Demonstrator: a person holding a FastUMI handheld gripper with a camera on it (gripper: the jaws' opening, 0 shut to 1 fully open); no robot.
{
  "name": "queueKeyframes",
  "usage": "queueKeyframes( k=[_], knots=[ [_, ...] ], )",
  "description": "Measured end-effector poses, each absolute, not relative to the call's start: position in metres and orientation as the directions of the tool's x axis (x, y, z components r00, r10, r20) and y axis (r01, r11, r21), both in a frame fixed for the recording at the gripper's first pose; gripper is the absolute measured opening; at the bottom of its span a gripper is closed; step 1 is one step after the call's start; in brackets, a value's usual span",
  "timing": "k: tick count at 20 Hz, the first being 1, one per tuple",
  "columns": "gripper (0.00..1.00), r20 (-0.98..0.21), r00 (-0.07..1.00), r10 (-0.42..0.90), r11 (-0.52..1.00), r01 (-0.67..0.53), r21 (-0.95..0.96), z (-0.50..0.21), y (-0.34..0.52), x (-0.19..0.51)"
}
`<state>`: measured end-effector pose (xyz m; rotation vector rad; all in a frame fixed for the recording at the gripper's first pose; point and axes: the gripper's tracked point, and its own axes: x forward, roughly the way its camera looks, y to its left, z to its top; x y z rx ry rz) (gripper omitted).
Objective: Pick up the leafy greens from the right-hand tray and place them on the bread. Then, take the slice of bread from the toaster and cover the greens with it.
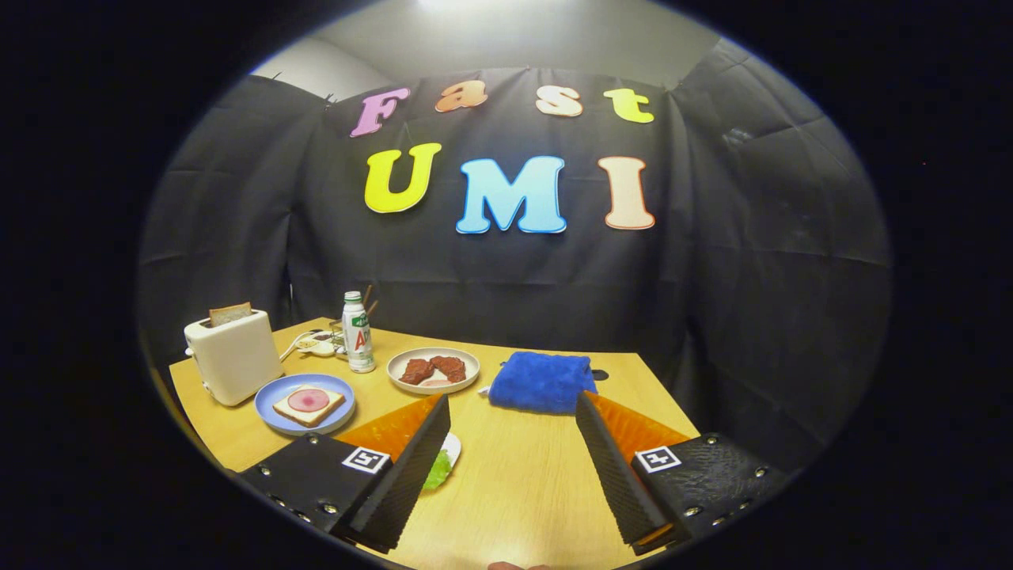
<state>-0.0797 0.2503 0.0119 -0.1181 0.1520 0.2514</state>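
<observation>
The gripper [513, 412] is hovering with fingers apart, gripping nothing, greens [438, 469] peeking beside the left finger.

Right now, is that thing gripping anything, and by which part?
Nothing. The hand-held gripper is open over the table; the leafy greens lie beside one finger, ungripped.

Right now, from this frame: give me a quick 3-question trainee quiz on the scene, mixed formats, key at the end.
1. True or false: the gripper is shut on the leafy greens.
2. What tops the bread on the blue plate? A) round pink slice B) greens C) nothing
3. Fill in: the second bread slice stands in the ____.

Key:
1. False: the gripper is open, with the greens beside its left finger.
2. A
3. toaster
</observation>
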Motion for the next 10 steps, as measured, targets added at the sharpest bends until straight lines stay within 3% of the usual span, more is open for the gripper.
queueKeyframes(
  k=[10],
  knots=[
    [0.97, -0.352, 0.878, 0.325, 0.929, -0.366, -0.053, -0.04, 0.319, -0.066]
  ],
)
